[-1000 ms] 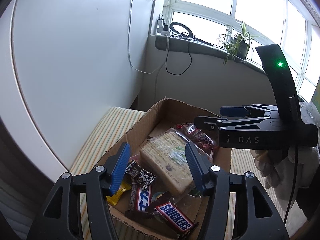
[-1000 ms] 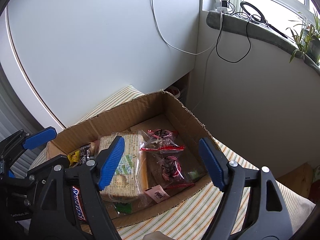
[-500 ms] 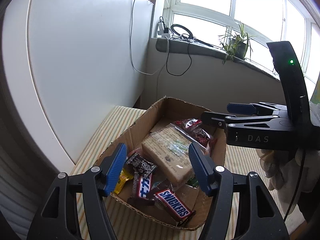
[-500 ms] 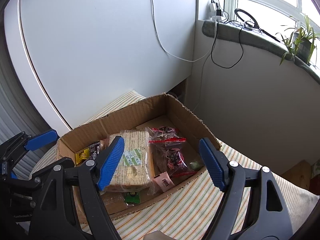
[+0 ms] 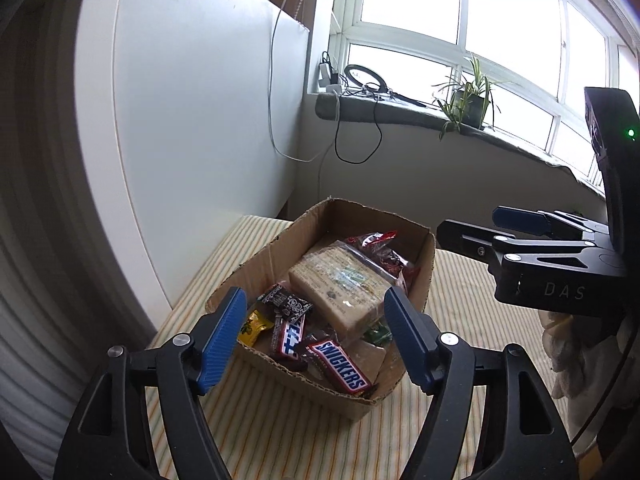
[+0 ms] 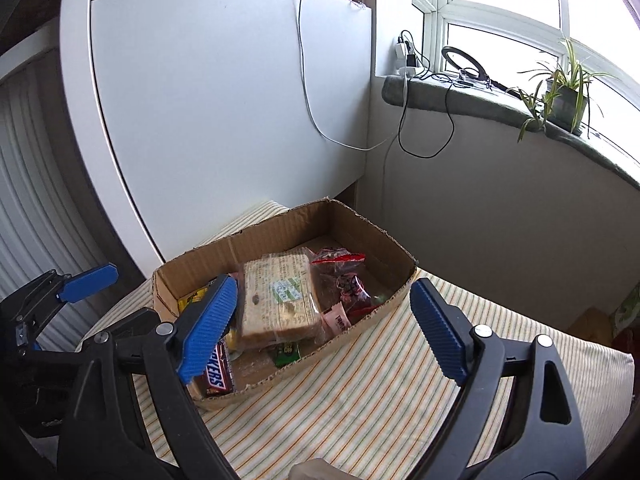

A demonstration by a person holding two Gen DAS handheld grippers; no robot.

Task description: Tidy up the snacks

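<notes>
An open cardboard box (image 5: 424, 276) (image 6: 276, 236) sits on a striped cloth. Inside lie a wrapped sandwich pack (image 5: 340, 284) (image 6: 280, 300), a Snickers bar (image 5: 340, 366) (image 6: 216, 368), a red-trimmed clear bag (image 5: 380, 252) (image 6: 344, 276), a yellow candy (image 5: 252, 322), dark-wrapped sweets (image 5: 286, 306) and a small green packet (image 6: 286, 352). My left gripper (image 5: 316, 336) is open and empty, held above and short of the box. My right gripper (image 6: 320, 328) is open and empty, also back from the box; it shows at the right in the left wrist view (image 5: 536, 240).
The striped cloth (image 6: 380, 392) covers the surface around the box. A white panel (image 6: 220, 100) stands behind the box on the left. A grey wall and windowsill (image 6: 460, 96) with cables, a ring light and a potted plant (image 6: 568, 96) are behind.
Both grippers have pulled up and back from the box, which now looks smaller and farther away. Both stay open and empty. The snacks have not moved.
</notes>
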